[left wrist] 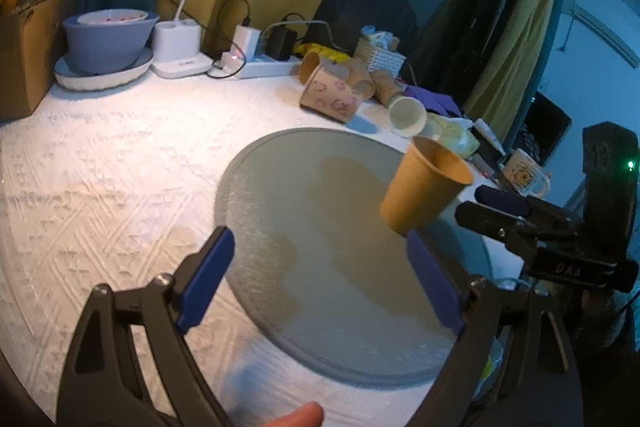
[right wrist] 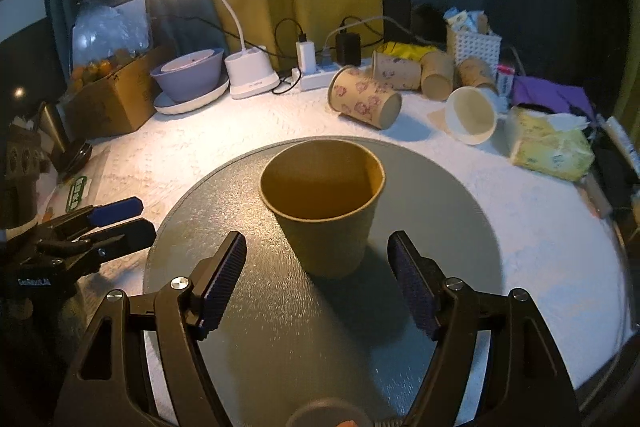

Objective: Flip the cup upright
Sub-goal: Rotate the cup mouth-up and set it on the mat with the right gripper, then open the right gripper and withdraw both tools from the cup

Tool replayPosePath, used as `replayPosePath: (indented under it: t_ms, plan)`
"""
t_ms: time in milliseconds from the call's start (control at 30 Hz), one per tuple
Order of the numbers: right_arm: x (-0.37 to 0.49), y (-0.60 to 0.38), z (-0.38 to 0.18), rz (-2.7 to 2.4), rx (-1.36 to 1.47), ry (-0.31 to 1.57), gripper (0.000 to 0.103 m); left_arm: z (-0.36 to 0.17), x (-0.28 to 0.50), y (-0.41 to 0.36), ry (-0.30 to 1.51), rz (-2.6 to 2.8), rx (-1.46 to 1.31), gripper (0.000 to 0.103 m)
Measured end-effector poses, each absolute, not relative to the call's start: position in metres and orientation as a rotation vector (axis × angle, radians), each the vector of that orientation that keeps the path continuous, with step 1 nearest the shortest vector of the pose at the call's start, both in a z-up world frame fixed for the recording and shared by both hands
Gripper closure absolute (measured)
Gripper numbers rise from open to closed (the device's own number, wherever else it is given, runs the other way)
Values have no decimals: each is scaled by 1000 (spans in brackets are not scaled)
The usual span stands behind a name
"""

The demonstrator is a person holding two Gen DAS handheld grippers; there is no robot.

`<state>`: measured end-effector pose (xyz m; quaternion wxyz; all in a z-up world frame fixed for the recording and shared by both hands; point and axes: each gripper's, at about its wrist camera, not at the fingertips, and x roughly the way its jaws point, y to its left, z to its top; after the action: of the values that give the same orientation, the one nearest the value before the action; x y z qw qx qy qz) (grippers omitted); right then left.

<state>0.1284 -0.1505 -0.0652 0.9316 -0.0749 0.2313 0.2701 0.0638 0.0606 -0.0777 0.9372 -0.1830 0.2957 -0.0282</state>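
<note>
A plain brown paper cup (right wrist: 324, 207) stands upright, mouth up, on a round grey mat (right wrist: 256, 307). It also shows in the left wrist view (left wrist: 426, 185) at the mat's (left wrist: 320, 247) right edge. My right gripper (right wrist: 318, 267) is open, its jaws on either side of the cup's base, a little short of it, not touching. My left gripper (left wrist: 320, 267) is open and empty over the mat, to the left of the cup. Each gripper shows in the other's view: the right one (left wrist: 496, 205), the left one (right wrist: 128, 217).
Several paper cups lie on their sides at the back, among them a flowered one (right wrist: 364, 97) and a white one (right wrist: 472, 115). A desk lamp (right wrist: 250, 75), power strip (right wrist: 316, 77), purple bowl (right wrist: 190, 69), cardboard box (right wrist: 112, 103), tissue pack (right wrist: 548, 143) and white basket (right wrist: 474, 45) line the table's edges.
</note>
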Motion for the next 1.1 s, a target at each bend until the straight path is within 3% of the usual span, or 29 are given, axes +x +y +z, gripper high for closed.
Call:
replayPosePath:
  t_ms: [600,1100]
  plan:
    - [56,-194,-36,499,-120,363,27,-28,35,4,494,-38,-196,14]
    - [3,-225,-5,456,-101,218,27,19,-5,-19,280,-22,-100,14]
